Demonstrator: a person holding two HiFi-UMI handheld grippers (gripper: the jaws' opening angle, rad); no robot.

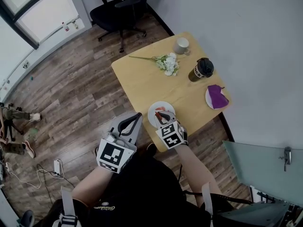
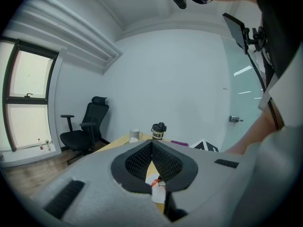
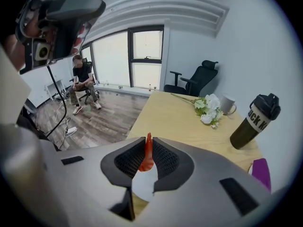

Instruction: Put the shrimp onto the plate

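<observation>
A small white plate (image 1: 155,113) lies near the front edge of the yellow wooden table (image 1: 142,79). My right gripper (image 1: 163,118) hovers over it, shut on a red shrimp (image 3: 146,161) that stands upright between the jaws (image 3: 148,142); the plate (image 3: 142,187) shows white just beneath it. From the head view the shrimp (image 1: 160,109) is a red speck over the plate. My left gripper (image 1: 136,118) sits beside the plate's left rim, off the table's corner. Its jaws (image 2: 152,144) are shut with nothing between them, and the plate (image 2: 159,192) peeks out below them.
Farther back on the table are white flowers (image 1: 168,63), a pale mug (image 1: 181,45), a dark tumbler (image 1: 201,70) and a purple cloth on a second plate (image 1: 216,97). A black office chair (image 1: 118,6) stands beyond. A person (image 3: 83,82) sits by the windows.
</observation>
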